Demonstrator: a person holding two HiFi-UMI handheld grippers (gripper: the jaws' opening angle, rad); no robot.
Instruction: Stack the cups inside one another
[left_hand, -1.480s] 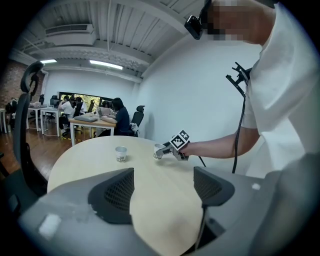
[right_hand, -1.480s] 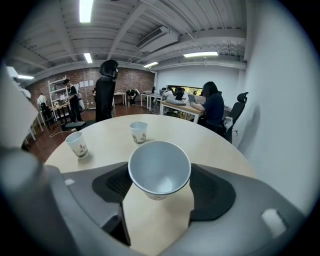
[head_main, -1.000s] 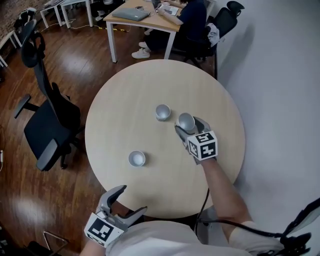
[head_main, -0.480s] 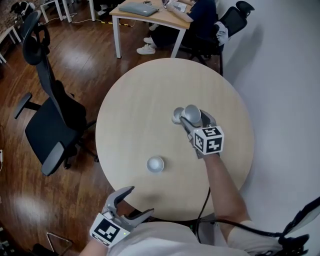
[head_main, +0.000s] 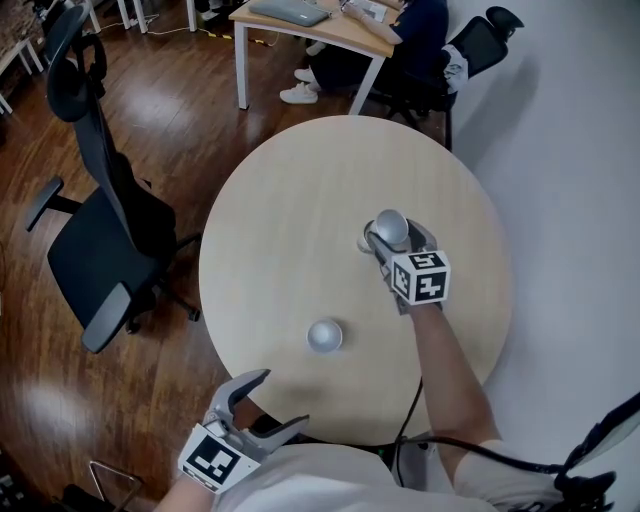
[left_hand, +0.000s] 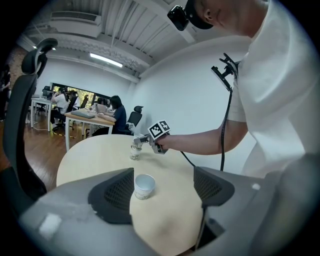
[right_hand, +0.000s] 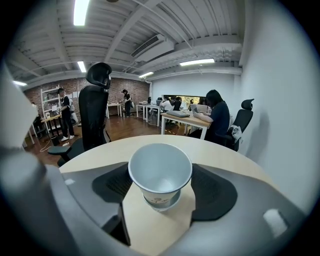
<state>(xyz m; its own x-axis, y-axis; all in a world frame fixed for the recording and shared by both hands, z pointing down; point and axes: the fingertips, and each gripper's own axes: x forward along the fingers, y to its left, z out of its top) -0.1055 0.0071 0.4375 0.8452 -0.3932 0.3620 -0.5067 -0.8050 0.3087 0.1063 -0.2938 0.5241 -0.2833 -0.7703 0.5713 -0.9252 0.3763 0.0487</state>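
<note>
In the right gripper view my right gripper (right_hand: 160, 186) is shut on a white paper cup (right_hand: 160, 170), held upright, mouth up. Just under it shows the rim of a second cup (right_hand: 161, 204); the held cup's base looks partly inside it. From the head view, the held cup (head_main: 391, 227) covers most of the second cup (head_main: 365, 243) on the round wooden table (head_main: 290, 200). A third cup (head_main: 324, 336) stands alone near the table's front. My left gripper (head_main: 275, 402) hangs open by the near edge; in its own view the gripper (left_hand: 162, 192) is empty, with the third cup (left_hand: 144, 186) beyond.
A black office chair (head_main: 100, 230) stands left of the table on the wooden floor. Behind the table a person sits at a desk (head_main: 330, 25) beside another chair (head_main: 470, 50). A white wall runs along the right side.
My right gripper has carried its cup leftwards from beside the second cup to directly over it. The left gripper has stayed by the near edge, open.
</note>
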